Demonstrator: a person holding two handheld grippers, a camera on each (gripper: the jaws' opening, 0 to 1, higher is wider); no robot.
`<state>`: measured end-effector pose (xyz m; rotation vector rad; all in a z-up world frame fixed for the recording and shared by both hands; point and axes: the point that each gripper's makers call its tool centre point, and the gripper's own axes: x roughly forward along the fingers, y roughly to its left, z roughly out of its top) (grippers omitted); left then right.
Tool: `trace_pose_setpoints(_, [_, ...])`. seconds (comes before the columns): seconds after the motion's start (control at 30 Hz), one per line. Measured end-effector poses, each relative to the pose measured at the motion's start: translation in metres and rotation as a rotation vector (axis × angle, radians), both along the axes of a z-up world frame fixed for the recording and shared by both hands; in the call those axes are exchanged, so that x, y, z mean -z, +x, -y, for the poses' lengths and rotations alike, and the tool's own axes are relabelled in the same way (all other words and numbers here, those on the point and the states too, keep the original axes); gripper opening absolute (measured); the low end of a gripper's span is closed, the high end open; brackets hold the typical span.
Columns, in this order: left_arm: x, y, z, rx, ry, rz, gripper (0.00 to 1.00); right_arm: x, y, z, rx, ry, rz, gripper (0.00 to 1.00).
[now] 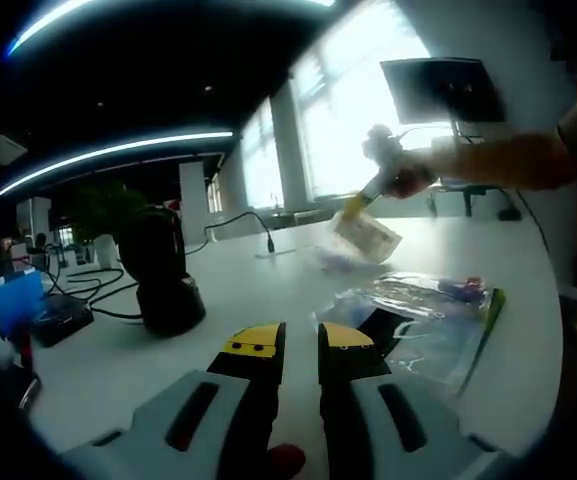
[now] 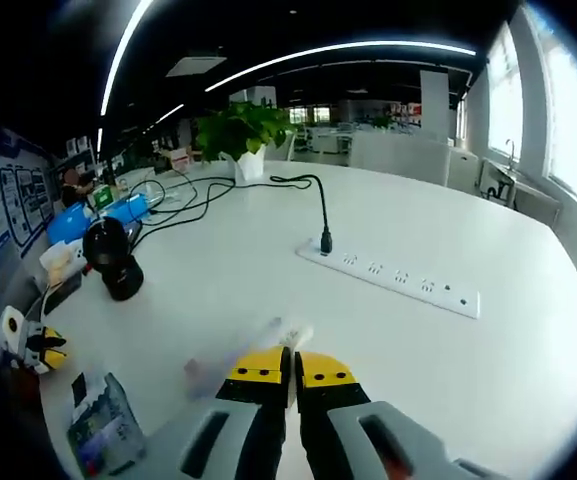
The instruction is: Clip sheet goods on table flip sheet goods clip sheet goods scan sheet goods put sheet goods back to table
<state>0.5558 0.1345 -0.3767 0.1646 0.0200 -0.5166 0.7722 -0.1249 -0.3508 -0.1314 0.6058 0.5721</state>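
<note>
Clear plastic sheet goods: one flat packet (image 1: pixel 368 238), pale with printed marks, hangs blurred above the white table (image 1: pixel 268 300) in the left gripper view, pinched at its upper edge by the right gripper (image 1: pixel 363 203), whose yellow tips meet on it; a person's hand (image 1: pixel 408 165) and forearm reach in from the right behind it. In the right gripper view the same packet (image 2: pixel 238 355) shows as a faint blur just beyond the right gripper's own yellow tips (image 2: pixel 292 368), jaws together. A second clear bag (image 1: pixel 423 315) with coloured contents lies flat on the table, near the right jaw of the left gripper (image 1: pixel 300 338); that gripper's jaws stand slightly apart and hold nothing. Left of the bag stands a black scanner (image 1: pixel 163 275) on a round base, also seen in the right gripper view (image 2: pixel 113 258). A white power strip (image 2: pixel 393 275) with a black cable (image 2: pixel 318 205) lies mid-table. A potted plant (image 2: pixel 243 135) stands at the far edge. Blue boxes (image 2: pixel 103 215) sit at the left
</note>
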Motion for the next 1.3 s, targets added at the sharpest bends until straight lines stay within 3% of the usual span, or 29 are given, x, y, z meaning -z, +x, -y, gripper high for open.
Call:
trace_pose_setpoints(0.87, [0.000, 0.000, 0.001, 0.008, -0.010, -0.004, 0.06, 0.027, 0.010, 0.015, 0.009, -0.031, -0.051, 0.00])
trace_pose_setpoints(1.07, [0.001, 0.001, 0.001, 0.008, -0.005, -0.004, 0.06, 0.035, 0.010, 0.012, -0.023, -0.067, -0.048, 0.00])
trace_pose_setpoints(1.3, [0.001, 0.001, 0.001, 0.008, -0.003, -0.006, 0.06, 0.044, 0.011, 0.006, -0.030, -0.047, -0.062, 0.00])
